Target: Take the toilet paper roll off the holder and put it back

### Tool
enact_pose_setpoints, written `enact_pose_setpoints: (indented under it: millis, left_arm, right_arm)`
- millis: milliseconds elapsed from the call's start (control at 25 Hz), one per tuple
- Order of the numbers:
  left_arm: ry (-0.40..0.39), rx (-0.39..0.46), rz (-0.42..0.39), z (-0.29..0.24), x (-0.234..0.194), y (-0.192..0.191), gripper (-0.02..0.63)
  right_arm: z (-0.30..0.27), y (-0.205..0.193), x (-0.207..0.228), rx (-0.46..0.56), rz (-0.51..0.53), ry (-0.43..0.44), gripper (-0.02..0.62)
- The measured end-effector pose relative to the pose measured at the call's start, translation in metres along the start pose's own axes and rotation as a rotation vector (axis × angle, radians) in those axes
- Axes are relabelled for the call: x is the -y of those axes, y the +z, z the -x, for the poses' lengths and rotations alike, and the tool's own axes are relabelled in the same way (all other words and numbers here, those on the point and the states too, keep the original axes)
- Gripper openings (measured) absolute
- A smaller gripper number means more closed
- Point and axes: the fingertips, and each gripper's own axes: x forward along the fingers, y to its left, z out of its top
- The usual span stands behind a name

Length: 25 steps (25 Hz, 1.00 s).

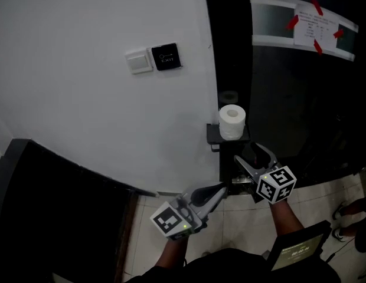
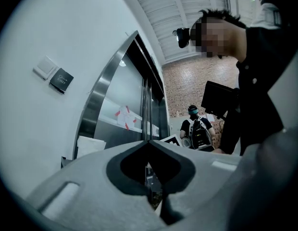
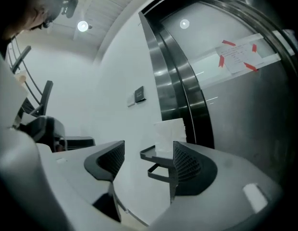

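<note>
A white toilet paper roll stands upright on a small black holder fixed to the dark door frame. My right gripper is just below and in front of the holder, open, with nothing between its jaws. In the right gripper view the roll and holder show beyond the gap of the right gripper, apart from both pads. My left gripper hangs lower and to the left, shut and empty; in its own view the left gripper has its jaw tips touching.
A white switch and a black exit button sit on the white wall. A paper taped with red strips hangs on the dark glass door. A dark counter fills the lower left. A person with a backpack stands far off.
</note>
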Motion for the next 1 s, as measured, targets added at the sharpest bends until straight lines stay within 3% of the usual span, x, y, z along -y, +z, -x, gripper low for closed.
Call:
enact_pose_setpoints:
  millis: [360,560,680,800,1000]
  left_arm:
    - [0.056,-0.026,-0.011,0.024,-0.01,0.002,-0.005]
    - [0.106,-0.04,-0.022,0.042,-0.019,0.007,-0.005]
    - [0.132,-0.051,-0.027,0.053,-0.021,0.007,-0.004]
    - [0.151,-0.054,-0.025,0.061,-0.025,0.009,-0.005]
    - [0.148,-0.05,-0.015,0.062,-0.024,0.01,-0.005]
  right_arm:
    - [-0.073,0.01,0.047,-0.065,0.064,-0.198,0.457]
    - [-0.11,0.006,0.053,-0.139,0.083,-0.257,0.474]
    - [-0.12,0.001,0.063,-0.173,0.1,-0.334,0.479]
    - [-0.12,0.0,0.07,-0.203,0.116,-0.4,0.435]
    - [-0.12,-0.001,0.071,-0.211,0.115,-0.402,0.428]
